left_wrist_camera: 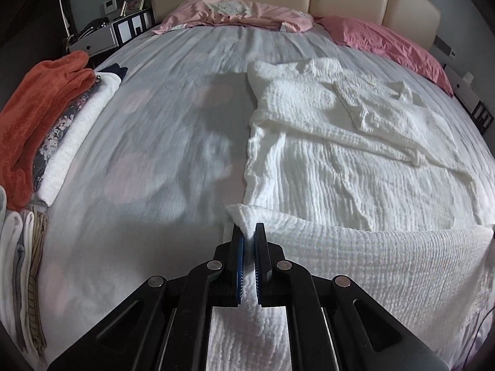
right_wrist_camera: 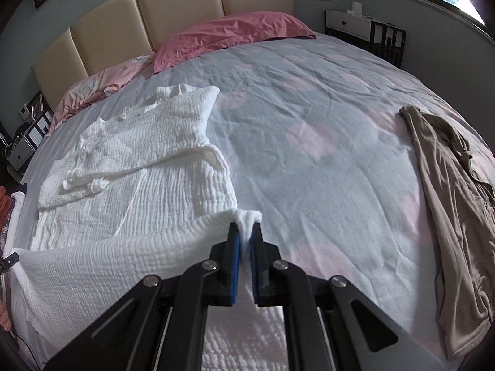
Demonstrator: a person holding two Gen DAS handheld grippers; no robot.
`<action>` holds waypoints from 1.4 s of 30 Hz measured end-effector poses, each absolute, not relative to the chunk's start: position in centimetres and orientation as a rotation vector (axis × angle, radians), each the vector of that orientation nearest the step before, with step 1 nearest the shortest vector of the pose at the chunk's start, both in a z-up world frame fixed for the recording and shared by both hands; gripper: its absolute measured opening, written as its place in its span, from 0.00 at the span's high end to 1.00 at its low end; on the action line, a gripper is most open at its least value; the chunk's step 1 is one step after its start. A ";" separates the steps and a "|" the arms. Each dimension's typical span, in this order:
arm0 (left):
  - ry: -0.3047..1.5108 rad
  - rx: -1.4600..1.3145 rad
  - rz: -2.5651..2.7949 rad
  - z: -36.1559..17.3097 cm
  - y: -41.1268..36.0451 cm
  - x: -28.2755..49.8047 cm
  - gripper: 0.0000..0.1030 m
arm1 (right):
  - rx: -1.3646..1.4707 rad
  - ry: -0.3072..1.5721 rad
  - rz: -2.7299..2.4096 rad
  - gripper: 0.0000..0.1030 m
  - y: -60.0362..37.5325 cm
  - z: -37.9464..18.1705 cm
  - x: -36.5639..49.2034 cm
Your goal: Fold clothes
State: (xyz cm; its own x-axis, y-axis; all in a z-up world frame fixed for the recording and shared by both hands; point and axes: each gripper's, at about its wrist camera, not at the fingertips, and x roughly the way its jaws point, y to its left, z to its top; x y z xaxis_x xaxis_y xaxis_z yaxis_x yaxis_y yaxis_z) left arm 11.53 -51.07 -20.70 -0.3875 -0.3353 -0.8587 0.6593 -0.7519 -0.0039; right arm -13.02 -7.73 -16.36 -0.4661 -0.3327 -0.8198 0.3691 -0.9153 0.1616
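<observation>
Open bedspread (left_wrist_camera: 139, 154) lies left of the white garment (left_wrist_camera: 340, 170); folded stacks (left_wrist_camera: 46, 117) line its far edge.

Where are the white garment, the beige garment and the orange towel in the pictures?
white garment (right_wrist_camera: 133, 167), right wrist view, on its flat middle part.
beige garment (right_wrist_camera: 448, 204), right wrist view, on its middle.
orange towel (left_wrist_camera: 34, 108), left wrist view, on its top fold.

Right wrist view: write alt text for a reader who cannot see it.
The right gripper is shut on a corner of a white crinkled cotton garment, lifting its near edge off a pale quilted bed. A beige garment lies at right; pink pillows rest against the cream headboard.
</observation>
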 end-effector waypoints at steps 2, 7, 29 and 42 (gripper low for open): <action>0.464 1.257 -2.125 -22.4 -51.5 10.8 0.94 | 1.376 0.071 -2.362 0.94 -8.5 -18.0 -14.0; 0.359 1.225 -2.141 -23.4 -50.9 9.8 0.92 | 1.370 0.094 -2.353 0.91 -9.4 -19.5 -14.5; 0.428 1.190 -2.184 -20.0 -50.8 12.5 0.86 | 1.314 -0.220 -2.381 0.77 -5.7 -17.3 -14.0; 0.065 1.079 -2.370 -13.8 -43.3 16.1 0.78 | 0.898 0.300 -2.461 0.46 -7.7 -10.5 -3.8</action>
